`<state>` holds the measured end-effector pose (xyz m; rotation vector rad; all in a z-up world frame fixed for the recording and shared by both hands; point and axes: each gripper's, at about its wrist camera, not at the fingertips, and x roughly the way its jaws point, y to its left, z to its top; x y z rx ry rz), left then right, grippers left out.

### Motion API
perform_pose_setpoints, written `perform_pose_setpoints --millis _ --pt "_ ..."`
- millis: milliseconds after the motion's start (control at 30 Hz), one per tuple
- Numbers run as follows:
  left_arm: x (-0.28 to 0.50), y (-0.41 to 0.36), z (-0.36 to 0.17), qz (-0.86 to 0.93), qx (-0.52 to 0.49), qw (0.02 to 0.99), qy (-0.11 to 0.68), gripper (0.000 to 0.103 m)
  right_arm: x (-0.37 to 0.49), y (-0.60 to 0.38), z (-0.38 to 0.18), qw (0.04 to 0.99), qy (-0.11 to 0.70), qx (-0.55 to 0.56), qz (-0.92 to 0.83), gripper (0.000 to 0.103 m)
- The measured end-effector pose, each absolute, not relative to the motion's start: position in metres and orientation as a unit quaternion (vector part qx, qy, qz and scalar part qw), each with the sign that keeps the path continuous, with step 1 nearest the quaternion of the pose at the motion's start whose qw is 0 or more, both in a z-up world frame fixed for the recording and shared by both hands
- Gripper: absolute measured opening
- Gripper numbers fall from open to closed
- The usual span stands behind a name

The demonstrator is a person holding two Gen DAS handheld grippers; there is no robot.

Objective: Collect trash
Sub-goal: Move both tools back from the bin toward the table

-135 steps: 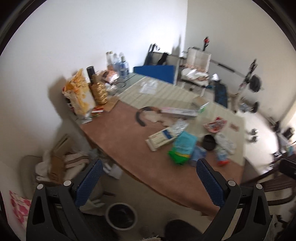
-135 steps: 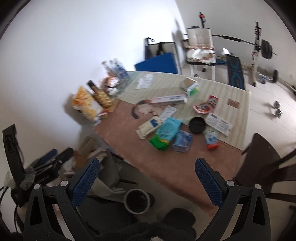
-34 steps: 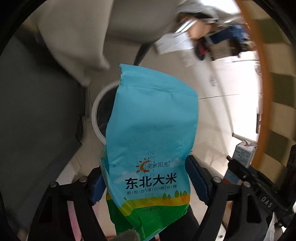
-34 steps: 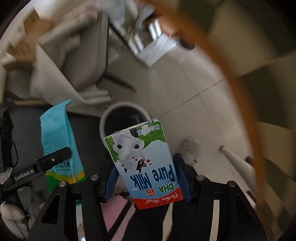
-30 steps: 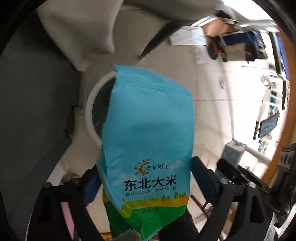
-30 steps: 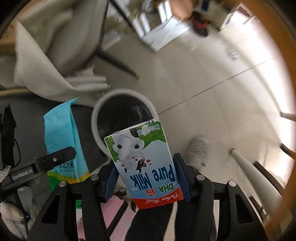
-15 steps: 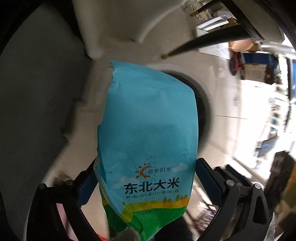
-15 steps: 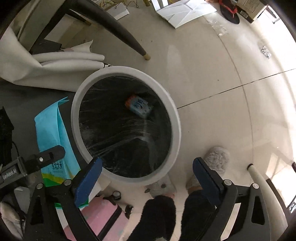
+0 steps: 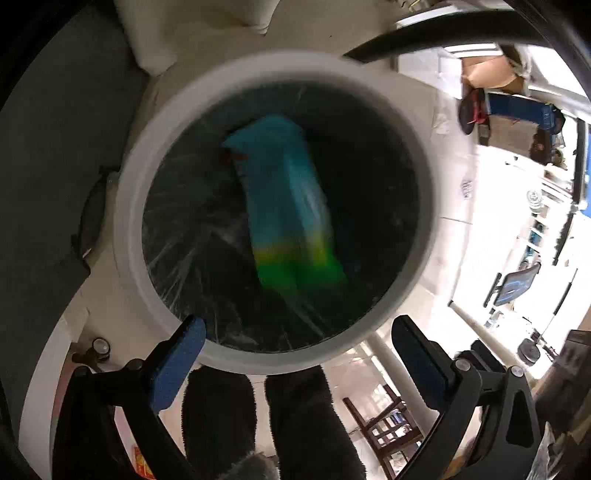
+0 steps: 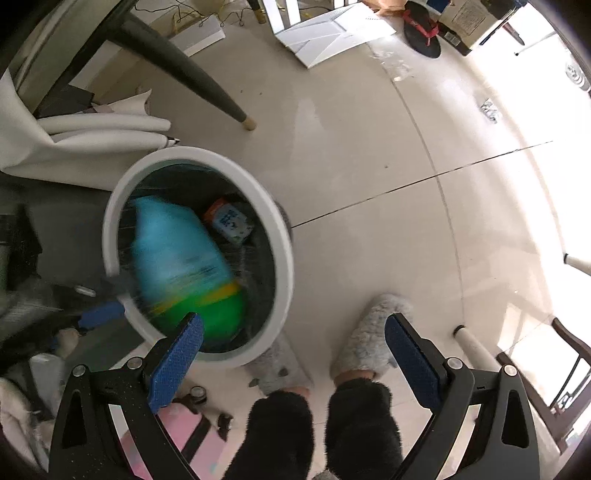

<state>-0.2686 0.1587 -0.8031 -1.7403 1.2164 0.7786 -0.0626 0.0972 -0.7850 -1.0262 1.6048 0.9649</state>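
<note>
On the pale tiled floor stands a round white bin lined with a dark bag, and both grippers hang above it pointing steeply down. Inside the bin, the blue-and-green rice bag shows as a motion-blurred streak — its blue end toward the far side of the opening, its green end toward the near rim. In the right wrist view the same bag fills the left half of the bin's mouth, and beside it, deeper in, lies the small milk carton on its side, apart from both grippers.

The left gripper has its jaws spread wide; they have just been opening, and nothing sits between the blue pads now, only the near rim of the bin and the person's dark fuzzy trouser legs below. The right gripper is likewise released, jaws wide apart and empty; they too have just been opening. Between its pads appear two grey fluffy slippers on the tiles.

A dark chair leg slants across the floor beyond the bin, near rolled white sheets lying just beside the rim. Flat white cardboard lies farther off — well apart from the bin. A pink case sits at the lower left, near the person's feet.
</note>
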Motion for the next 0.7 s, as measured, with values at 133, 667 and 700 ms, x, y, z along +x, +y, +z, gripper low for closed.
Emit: perform_pose_setpoints --millis 133,667,700 --pt "-0.264 0.159 -0.768 0.359 -0.628 0.454 0.52 0.103 -0.062 0.093 -0.777 0.49 0.645 -0.431 0.398 0.1" --pt "-0.288 0.131 -0.475 0.479 -0.492 0.494 0.534 0.103 -0.089 0.084 -0.537 0.508 0.58 -0.442 0.459 0.099" --pt "-0.289 0.127 -0.457 0.481 -0.486 0.498 0.533 0.103 -0.09 0.082 -0.515 0.509 0.576 -0.441 0.464 0.099"
